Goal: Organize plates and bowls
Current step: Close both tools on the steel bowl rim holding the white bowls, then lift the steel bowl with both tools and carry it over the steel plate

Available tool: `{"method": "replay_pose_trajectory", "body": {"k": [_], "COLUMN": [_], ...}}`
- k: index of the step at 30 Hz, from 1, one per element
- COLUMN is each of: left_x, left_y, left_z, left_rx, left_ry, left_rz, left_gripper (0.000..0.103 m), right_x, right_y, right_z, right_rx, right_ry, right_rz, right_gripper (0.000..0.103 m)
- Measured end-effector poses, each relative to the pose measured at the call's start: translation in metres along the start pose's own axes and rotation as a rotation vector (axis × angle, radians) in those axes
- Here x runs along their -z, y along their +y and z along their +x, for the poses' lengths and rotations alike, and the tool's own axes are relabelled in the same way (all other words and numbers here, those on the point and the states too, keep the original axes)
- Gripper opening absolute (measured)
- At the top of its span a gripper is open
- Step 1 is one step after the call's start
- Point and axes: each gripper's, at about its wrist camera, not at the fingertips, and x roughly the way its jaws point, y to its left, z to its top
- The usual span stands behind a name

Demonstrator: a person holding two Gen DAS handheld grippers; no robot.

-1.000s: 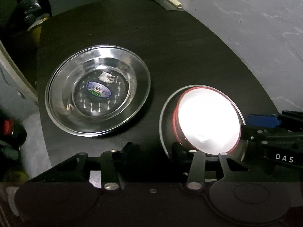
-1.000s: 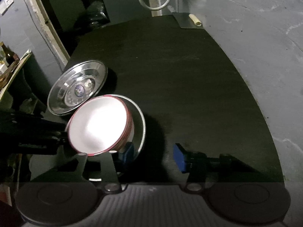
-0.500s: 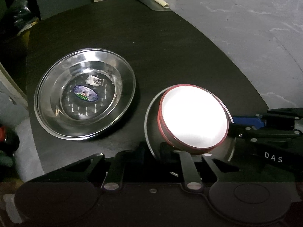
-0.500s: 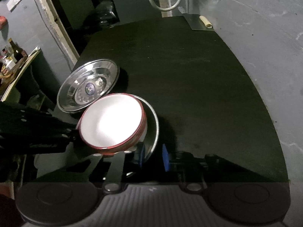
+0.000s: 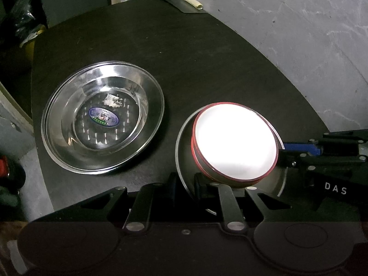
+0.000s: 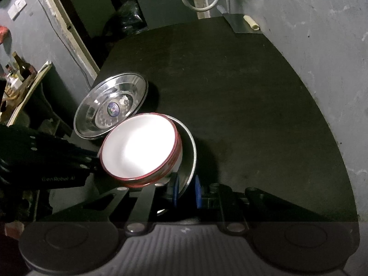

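**Two grippers hold one steel plate with a bowl on it**

The right gripper (image 5: 296,148) reads "DAS". The other, the left gripper (image 6: 92,161), has faint writing I cannot read. Both sets of jaws pinch the rim of the steel plate (image 6: 189,154) carrying the red-rimmed white bowl (image 6: 140,147) near the front of the black bench (image 6: 230,92). Just beside it lies a steel dish (image 5: 103,124) with a blue oval sticker (image 5: 104,119). Only the right view shows bottles (image 6: 21,65) on a side shelf.

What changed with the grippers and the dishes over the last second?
The right gripper narrowed from wide open and now pinches the rim of the steel plate under the red-rimmed bowl. The left gripper stays clamped on that plate; the other steel plate stayed put.
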Motion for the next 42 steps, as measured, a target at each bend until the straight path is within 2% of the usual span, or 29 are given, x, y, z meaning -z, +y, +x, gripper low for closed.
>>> {"method": "replay_pose_trajectory", "body": {"k": [15, 42], "left_x": [-0.001, 0.0017], "left_y": [0.0005, 0.0036], "left_z": [0.002, -0.0009], "left_rx": [0.004, 0.027], "left_ry": [0.001, -0.016], "left_rz": [0.015, 0.027], "left_gripper": [0.017, 0.016], "right_x": [-0.0006, 0.0032], "right_y": [0.0005, 0.003], "right_z": [0.0083, 0.0055], "right_rx": [-0.013, -0.007], "right_ry": [0.037, 0.036], "right_rz": [0.038, 0.057], "right_gripper": [0.022, 0.02]}}
